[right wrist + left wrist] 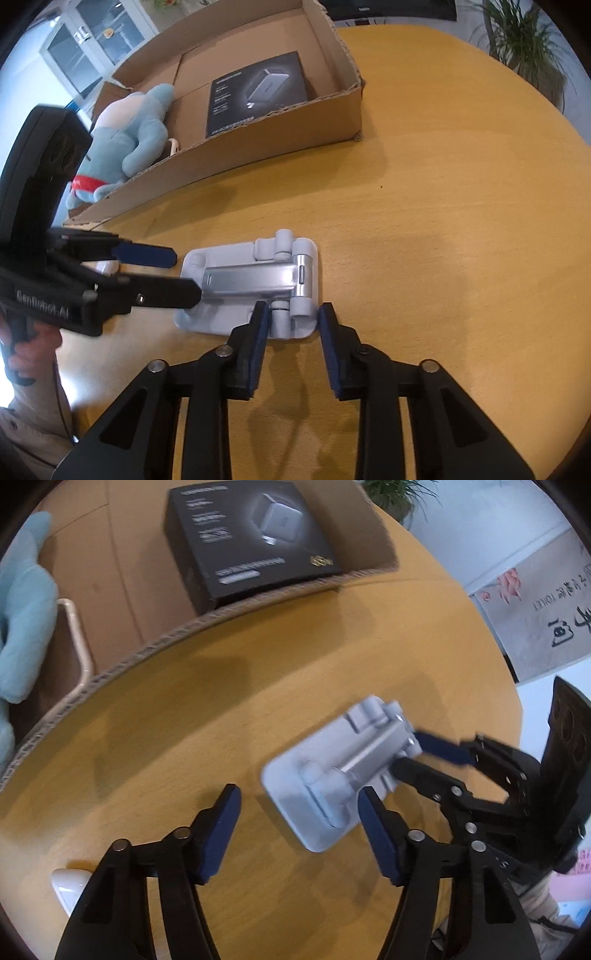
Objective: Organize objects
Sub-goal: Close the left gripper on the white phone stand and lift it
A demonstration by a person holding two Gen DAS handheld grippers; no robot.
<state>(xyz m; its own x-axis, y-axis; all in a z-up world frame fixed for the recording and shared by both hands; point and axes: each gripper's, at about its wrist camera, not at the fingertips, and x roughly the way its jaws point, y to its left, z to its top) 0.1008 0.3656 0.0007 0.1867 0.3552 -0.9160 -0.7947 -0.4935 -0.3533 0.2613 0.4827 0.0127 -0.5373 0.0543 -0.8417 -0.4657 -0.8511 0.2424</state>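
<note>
A folded grey phone stand (332, 775) (255, 284) lies flat on the round wooden table. My left gripper (299, 819) (184, 273) is open, its fingertips at the stand's base end. My right gripper (291, 321) (402, 751) is open around the stand's hinge end, its pads beside the hinge knobs; I cannot tell if they touch. A cardboard box (343, 122) (236, 609) stands behind, holding a black charger box (255, 92) (247, 539) and a blue plush toy (129, 136) (22, 605).
A small white object (68, 888) (107, 266) lies on the table near my left gripper. A pinkish rimmed item (75, 635) sits in the box beside the plush. Potted plants (524, 40) and a floor mat (535, 605) lie beyond the table edge.
</note>
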